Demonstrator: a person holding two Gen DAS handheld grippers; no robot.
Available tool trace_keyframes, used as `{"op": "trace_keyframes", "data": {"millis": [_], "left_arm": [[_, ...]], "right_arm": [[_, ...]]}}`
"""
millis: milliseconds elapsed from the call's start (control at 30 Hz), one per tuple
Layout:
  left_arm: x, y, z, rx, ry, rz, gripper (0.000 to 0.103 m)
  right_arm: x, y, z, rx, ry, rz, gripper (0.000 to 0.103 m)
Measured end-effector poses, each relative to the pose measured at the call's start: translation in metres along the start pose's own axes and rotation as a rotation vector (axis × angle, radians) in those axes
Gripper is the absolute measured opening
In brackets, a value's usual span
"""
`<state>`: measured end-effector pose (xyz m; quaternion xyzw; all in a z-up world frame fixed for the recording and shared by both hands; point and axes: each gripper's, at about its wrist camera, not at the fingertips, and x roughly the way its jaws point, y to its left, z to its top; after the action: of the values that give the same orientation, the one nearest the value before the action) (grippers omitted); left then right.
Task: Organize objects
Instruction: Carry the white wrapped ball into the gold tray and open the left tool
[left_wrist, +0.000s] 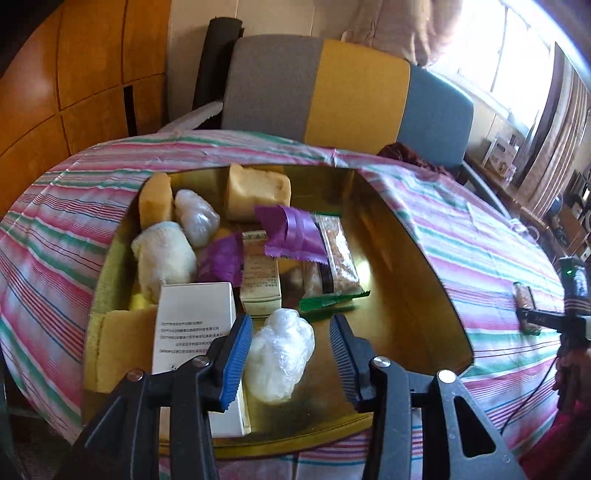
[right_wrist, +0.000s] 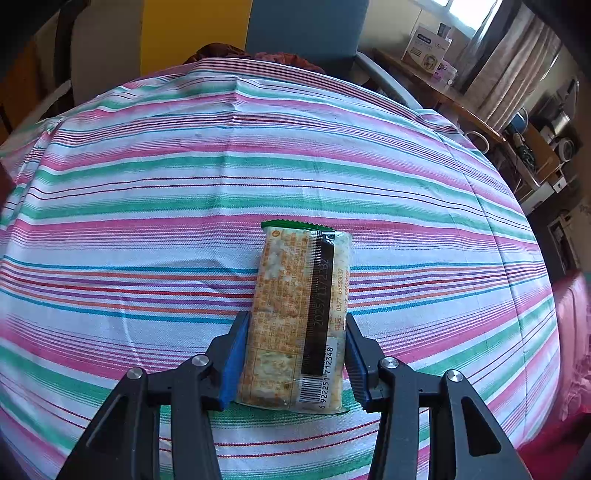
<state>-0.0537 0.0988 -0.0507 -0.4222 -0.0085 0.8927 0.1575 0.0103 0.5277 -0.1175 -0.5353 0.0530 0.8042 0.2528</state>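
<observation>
A gold box (left_wrist: 402, 280) lies open on the striped cloth and holds several items: yellow sponges (left_wrist: 256, 190), a white carton (left_wrist: 194, 325), purple wrappers (left_wrist: 293, 232), a cracker packet (left_wrist: 338, 258) and wrapped bundles. My left gripper (left_wrist: 291, 325) stands open over the box's near end. A white plastic-wrapped bundle (left_wrist: 279, 356) lies between its blue pads; the right pad is clear of it. My right gripper (right_wrist: 295, 319) is shut on a clear cracker packet with green ends (right_wrist: 299, 317), low over the cloth. That gripper (left_wrist: 532, 319) also shows at the right edge of the left wrist view.
The striped tablecloth (right_wrist: 184, 192) covers the whole table. A grey, yellow and blue chair back (left_wrist: 332, 96) stands behind the far edge. Shelves with boxes and clutter (right_wrist: 535, 147) line the right side under a window. A red-sleeved hand (left_wrist: 569, 373) holds the right gripper.
</observation>
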Motion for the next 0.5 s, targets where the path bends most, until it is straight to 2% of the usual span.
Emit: {"op": "trace_keyframes", "data": {"millis": [167, 333, 500], "left_arm": [[-0.015, 0.008, 0.003, -0.024, -0.026, -0.039, 0.045], [-0.036, 0.022, 0.008, -0.055, -0.08, -0.056, 0.045], [-0.053, 0.042, 0.011, -0.08, -0.131, 0.017, 0.045]], "right_arm": [[0.001, -0.004, 0.002, 0.024, 0.004, 0.017, 0.048], [-0.011, -0.002, 0.005, 0.052, -0.026, 0.109, 0.048], [-0.054, 0.03, 0.007, 0.03, -0.104, 0.26, 0.048]]}}
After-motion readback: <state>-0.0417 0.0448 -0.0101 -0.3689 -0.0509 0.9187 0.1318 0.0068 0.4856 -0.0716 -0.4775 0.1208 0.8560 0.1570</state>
